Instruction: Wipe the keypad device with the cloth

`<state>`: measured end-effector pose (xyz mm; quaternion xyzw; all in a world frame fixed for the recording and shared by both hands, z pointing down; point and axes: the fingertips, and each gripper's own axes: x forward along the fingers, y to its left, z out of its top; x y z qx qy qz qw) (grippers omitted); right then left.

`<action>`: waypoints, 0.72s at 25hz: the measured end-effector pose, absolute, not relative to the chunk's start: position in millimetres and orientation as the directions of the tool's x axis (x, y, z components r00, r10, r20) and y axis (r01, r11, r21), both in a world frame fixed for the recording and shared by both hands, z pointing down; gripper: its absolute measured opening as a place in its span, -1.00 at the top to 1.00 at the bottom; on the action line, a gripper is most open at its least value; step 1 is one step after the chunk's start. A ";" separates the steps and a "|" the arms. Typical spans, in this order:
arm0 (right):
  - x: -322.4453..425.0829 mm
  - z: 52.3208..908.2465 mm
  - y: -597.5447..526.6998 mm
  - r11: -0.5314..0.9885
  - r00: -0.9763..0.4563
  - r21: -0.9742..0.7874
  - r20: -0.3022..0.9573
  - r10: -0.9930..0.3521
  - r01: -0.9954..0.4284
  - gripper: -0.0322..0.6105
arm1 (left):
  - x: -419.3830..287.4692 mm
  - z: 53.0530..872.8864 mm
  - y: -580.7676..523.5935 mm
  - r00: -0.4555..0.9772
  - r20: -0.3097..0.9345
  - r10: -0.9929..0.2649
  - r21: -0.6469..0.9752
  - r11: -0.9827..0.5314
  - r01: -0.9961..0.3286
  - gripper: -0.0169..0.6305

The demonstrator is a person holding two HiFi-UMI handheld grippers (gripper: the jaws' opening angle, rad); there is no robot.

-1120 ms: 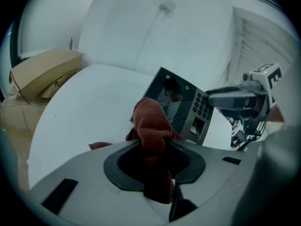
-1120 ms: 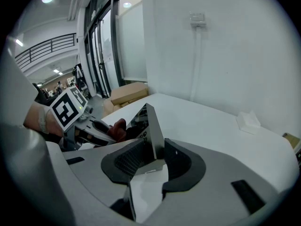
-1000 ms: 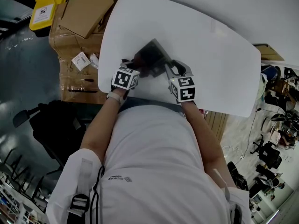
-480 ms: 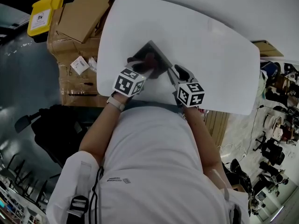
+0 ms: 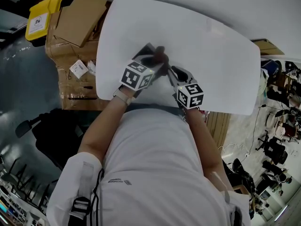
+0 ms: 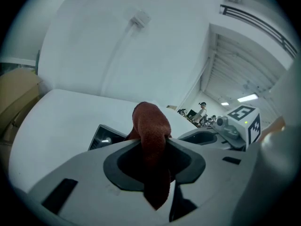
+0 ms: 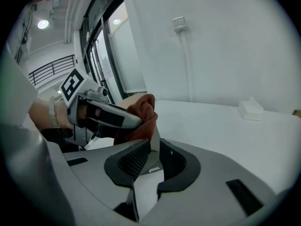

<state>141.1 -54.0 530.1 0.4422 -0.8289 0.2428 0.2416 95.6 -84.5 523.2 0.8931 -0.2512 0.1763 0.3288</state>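
While our left gripper (image 6: 154,145) clamps one cloth (image 6: 149,124), our right gripper (image 7: 151,147) has its jaws closing. They pinch one keypad device (image 6: 104,135).

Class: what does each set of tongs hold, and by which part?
Left tongs pinch the cloth by its middle; right tongs are closing on an edge of the keypad device.

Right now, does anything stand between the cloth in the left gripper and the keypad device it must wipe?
Nothing visible does. The cloth, clamped in the left gripper, lies right at the keypad device; whether they touch cannot be told.
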 end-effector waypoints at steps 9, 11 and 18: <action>137.5 531.5 -54.4 0.491 -0.507 -0.220 0.628 -0.590 -0.843 0.69 | 93.3 527.3 -85.0 0.825 0.445 -0.349 0.524 -0.646 -0.556 0.58; 136.9 532.2 -54.5 0.492 -0.511 -0.225 0.631 -0.584 -0.841 0.69 | 91.8 528.8 -84.5 0.828 0.438 -0.350 0.532 -0.641 -0.553 0.58; 138.5 531.6 -54.6 0.476 -0.501 -0.227 0.630 -0.594 -0.849 0.69 | 88.5 533.3 -81.8 0.833 0.414 -0.366 0.569 -0.610 -0.551 0.58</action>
